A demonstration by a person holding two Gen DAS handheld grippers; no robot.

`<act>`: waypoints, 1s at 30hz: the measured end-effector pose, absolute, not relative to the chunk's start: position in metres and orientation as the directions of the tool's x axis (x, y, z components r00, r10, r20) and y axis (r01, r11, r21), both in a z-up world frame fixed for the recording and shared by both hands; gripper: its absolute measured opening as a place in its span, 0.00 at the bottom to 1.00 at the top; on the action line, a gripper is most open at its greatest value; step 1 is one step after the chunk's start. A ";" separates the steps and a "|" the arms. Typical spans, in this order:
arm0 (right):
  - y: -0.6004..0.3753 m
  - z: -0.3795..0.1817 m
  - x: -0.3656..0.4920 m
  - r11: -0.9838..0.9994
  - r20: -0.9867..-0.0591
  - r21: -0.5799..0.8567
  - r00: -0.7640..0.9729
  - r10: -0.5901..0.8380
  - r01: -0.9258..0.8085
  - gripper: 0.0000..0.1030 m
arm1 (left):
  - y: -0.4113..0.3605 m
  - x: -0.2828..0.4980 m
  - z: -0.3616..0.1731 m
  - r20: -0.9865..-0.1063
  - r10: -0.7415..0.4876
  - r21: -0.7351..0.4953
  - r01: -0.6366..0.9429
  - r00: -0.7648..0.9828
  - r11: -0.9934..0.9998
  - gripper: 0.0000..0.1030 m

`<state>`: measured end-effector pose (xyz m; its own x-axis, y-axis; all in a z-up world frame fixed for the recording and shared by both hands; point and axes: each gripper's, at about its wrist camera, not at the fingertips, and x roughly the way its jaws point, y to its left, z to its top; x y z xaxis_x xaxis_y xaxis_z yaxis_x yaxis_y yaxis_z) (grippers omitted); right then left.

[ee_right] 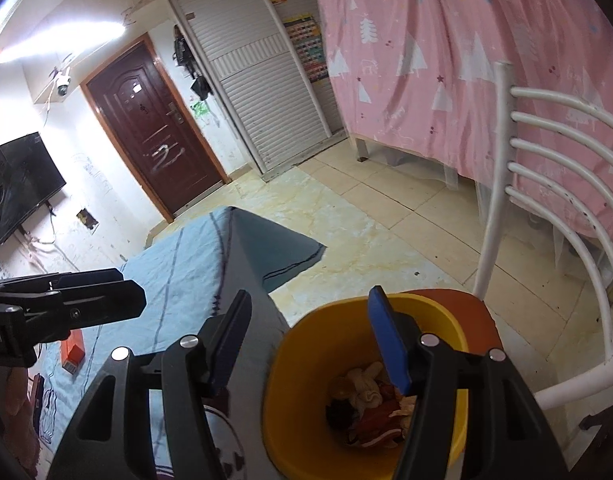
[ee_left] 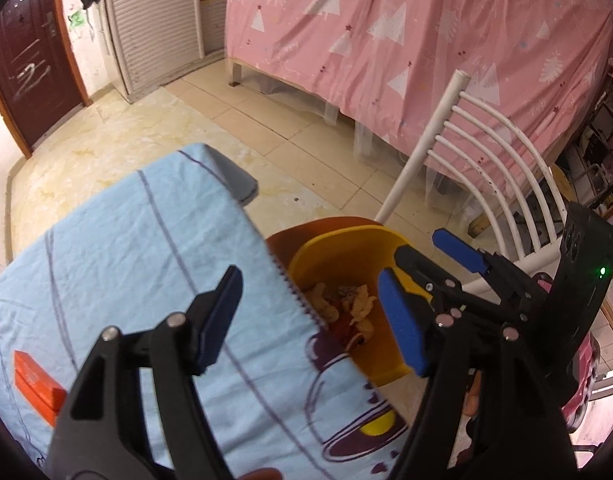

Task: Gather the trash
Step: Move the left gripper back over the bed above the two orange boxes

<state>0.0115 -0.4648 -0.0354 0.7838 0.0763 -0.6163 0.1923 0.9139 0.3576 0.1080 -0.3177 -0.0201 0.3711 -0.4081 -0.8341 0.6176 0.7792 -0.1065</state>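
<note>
A yellow bin stands on an orange chair seat beside the table. Crumpled trash, beige and red, lies in its bottom. My left gripper is open and empty, above the table's edge next to the bin. My right gripper is open and empty over the bin's rim; it also shows in the left wrist view. An orange box lies on the light blue tablecloth.
A white metal chair back rises behind the bin. A bed under a pink sheet stands beyond. A brown door, a white shutter wardrobe and a wall TV are at the back. Tiled floor lies between.
</note>
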 end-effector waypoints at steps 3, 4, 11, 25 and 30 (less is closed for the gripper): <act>-0.449 -0.032 0.021 0.924 -0.618 0.347 0.780 0.095 0.162 0.53 | -0.302 0.112 -0.014 -0.830 -0.398 -0.100 0.598 0.391 0.795 0.65; -0.441 -0.030 0.025 0.927 -0.618 0.344 0.779 0.105 0.148 0.53 | -0.294 0.114 -0.012 -0.828 -0.396 -0.101 0.589 0.397 0.802 0.65; -0.395 -0.022 0.047 0.947 -0.627 0.316 0.763 0.159 0.063 0.53 | -0.244 0.123 0.000 -0.817 -0.355 -0.062 0.544 0.453 0.837 0.65; -0.306 -0.011 0.082 0.958 -0.644 0.272 0.723 0.251 -0.091 0.53 | -0.126 0.147 0.004 -0.814 -0.275 -0.050 0.410 0.511 0.911 0.65; -0.279 -0.009 0.090 0.956 -0.653 0.263 0.705 0.277 -0.131 0.53 | -0.095 0.148 -0.001 -0.819 -0.256 -0.051 0.380 0.513 0.924 0.65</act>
